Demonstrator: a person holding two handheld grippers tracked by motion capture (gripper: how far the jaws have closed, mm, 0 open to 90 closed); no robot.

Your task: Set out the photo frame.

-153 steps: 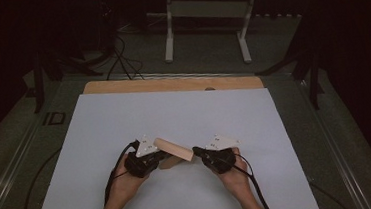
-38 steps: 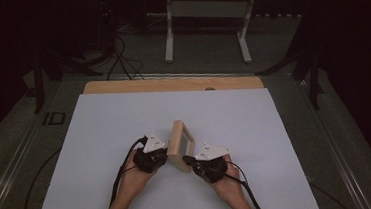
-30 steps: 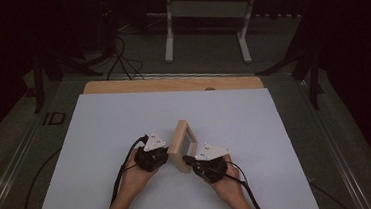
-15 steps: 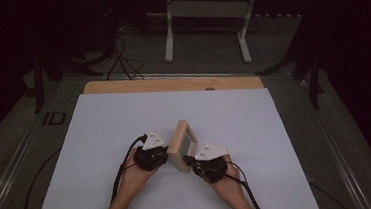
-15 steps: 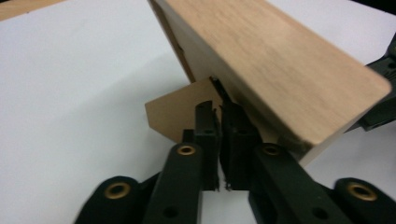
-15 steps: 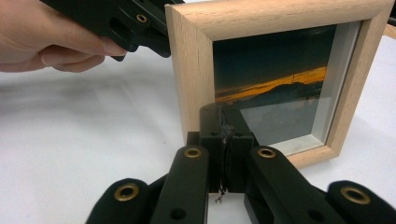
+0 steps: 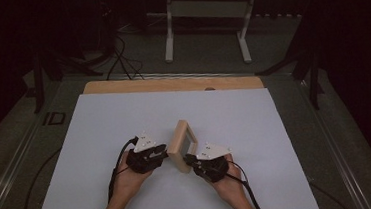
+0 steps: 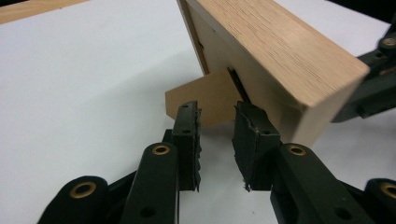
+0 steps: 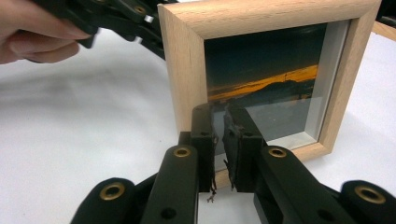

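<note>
While both hands are resting low on the table, the scene is reading as follows.

Frame: a square light-wood picture frame point(image 7: 182, 145) holding a dark sunset photograph behind glass is standing upright near the middle of the white table sheet point(image 7: 100, 126), between the two grippers.

Stand: a tan cardboard easel flap point(image 8: 205, 99) is sticking out from the frame's back, resting on the sheet.

Left gripper: the left gripper point(image 7: 161, 151) is sitting just behind the frame; in the left gripper view its jaws have just been opening and are standing apart with a clear gap, the flap's edge lying just beyond the pads point(image 8: 187, 133), nothing pressed.

Right gripper: the right gripper point(image 7: 190, 159) is facing the frame's glass front; its jaws have just been opening and are showing a narrow slit, with the frame's lower edge lying in line with them and the pads point(image 9: 204, 135) not visibly pressing on it.

Hands: the person's left hand point(image 7: 126, 177) and right hand point(image 7: 230, 183) are wrapping the gripper bodies.
</note>
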